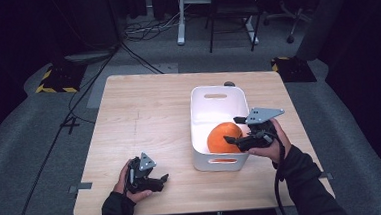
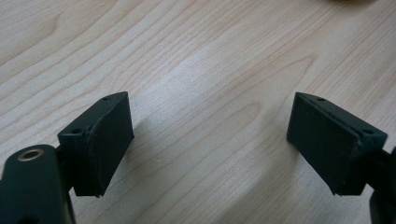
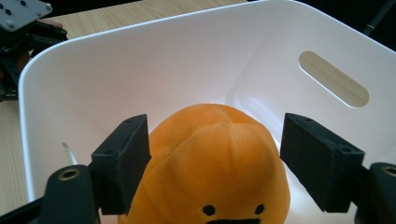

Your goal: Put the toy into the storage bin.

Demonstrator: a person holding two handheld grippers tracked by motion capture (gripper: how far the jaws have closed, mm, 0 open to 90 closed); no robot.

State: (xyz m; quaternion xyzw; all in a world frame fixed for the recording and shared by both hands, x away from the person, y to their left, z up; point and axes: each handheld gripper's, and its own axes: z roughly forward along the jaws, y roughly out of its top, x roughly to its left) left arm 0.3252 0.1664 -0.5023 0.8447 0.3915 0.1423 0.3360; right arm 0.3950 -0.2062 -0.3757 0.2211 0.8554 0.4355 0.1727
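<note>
I am looking down on the wooden table [image 1: 144, 120], which is taking up the middle of the high view, its light grain running under everything else. On it, right of centre in that frame, the white bin [image 1: 200, 132] is sitting upright with a slot handle cut into its far wall and another in its near wall.

Inside the bin, toward its lower right corner in the high view, the orange plush toy [image 1: 220, 135] is resting on the floor of the bin. In the right gripper view it is bulging up at the bottom centre (I am seeing two small black eyes and a dark mouth stitched low on it).

The right gripper [image 1: 236, 130] is reaching in over the bin's right rim from the lower right of the high view. In its own view the jaws are standing apart either side of the toy; the left pad looks to be just at the plush, the right pad is clear of it, so nothing is clamped.

The left gripper [image 1: 164, 179] is lying low at the lower left of the high view, well apart from the bin. Its jaws are spread wide over bare wood, holding nothing.
</note>
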